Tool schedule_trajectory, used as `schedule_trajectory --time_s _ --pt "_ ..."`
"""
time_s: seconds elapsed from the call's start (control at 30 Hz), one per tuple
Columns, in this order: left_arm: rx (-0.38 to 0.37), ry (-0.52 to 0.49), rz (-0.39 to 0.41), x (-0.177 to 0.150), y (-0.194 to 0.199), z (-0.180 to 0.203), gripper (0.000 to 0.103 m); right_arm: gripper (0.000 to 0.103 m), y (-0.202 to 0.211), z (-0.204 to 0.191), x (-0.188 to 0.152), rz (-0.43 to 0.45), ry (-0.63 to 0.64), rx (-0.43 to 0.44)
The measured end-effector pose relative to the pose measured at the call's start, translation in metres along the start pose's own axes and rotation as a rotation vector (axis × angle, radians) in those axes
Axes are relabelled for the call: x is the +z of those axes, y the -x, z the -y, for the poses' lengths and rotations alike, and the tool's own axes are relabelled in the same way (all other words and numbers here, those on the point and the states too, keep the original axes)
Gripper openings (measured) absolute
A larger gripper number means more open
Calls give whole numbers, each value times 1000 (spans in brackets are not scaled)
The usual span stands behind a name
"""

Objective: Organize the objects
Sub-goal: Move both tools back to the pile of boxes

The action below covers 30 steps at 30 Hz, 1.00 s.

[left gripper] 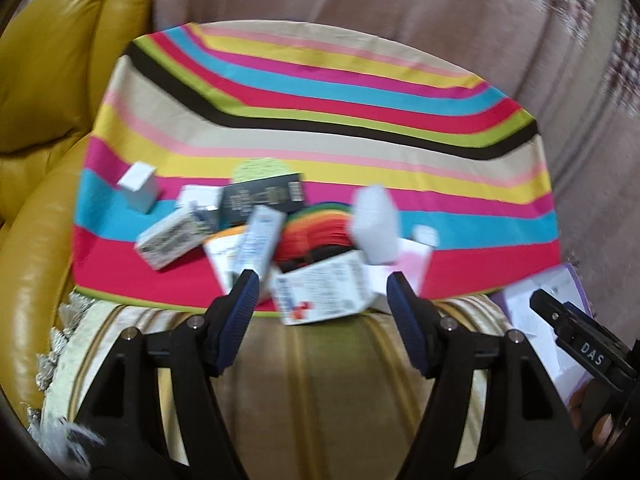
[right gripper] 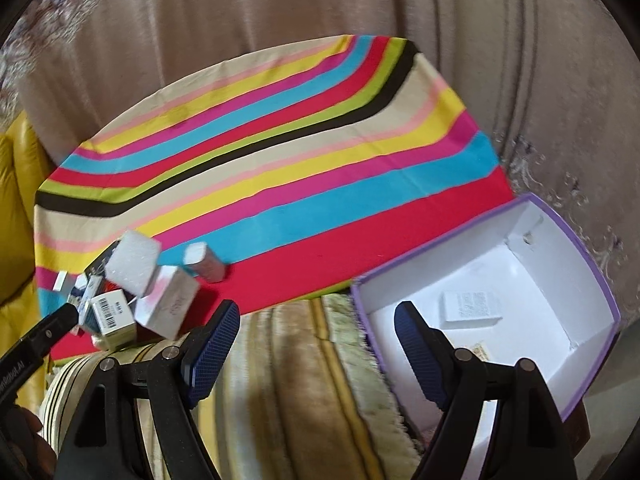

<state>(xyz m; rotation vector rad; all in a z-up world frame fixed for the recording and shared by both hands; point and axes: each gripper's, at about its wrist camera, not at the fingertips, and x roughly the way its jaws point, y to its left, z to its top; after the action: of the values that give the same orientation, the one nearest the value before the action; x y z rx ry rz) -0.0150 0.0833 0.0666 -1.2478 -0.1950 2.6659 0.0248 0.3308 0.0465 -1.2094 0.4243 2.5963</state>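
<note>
A pile of small cartons lies on the striped cloth [left gripper: 320,92]: a white printed box [left gripper: 324,292] between my fingers, a grey box [left gripper: 172,240], a black box [left gripper: 264,200], a white cube [left gripper: 138,186] and a pale box [left gripper: 376,224]. My left gripper [left gripper: 320,292] is open, close to the pile, holding nothing. My right gripper [right gripper: 316,324] is open and empty, between the pile [right gripper: 132,296] and the purple-rimmed white box [right gripper: 560,264]. One small white carton [right gripper: 472,306] lies inside that box.
A yellow leather sofa [left gripper: 48,80] stands left of the cloth. A beige striped cushion [left gripper: 320,392] lies under both grippers. A brownish curtain [right gripper: 280,12] hangs behind. The other gripper shows at the right edge of the left view [left gripper: 584,348].
</note>
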Motion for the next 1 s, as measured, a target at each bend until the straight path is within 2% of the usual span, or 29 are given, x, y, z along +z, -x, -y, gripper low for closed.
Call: schedule_trajectory --time_s 0.17,0.4,0.53,0.7,1.0 --pt "29 49 0 2 -1 -31 70 81 -6 -26 3 -3 67 48" --pt "75 82 7 11 -4 -61 70 81 -14 -71 12 8 210 195" --pt "98 88 13 18 -8 -77 70 81 -28 -91 18 -42 185 320" --pt "116 95 34 25 -13 -94 70 81 -46 -107 24 -95 114 431" --pt "168 130 44 42 -28 -130 70 81 -75 -121 42 -121 119 459"
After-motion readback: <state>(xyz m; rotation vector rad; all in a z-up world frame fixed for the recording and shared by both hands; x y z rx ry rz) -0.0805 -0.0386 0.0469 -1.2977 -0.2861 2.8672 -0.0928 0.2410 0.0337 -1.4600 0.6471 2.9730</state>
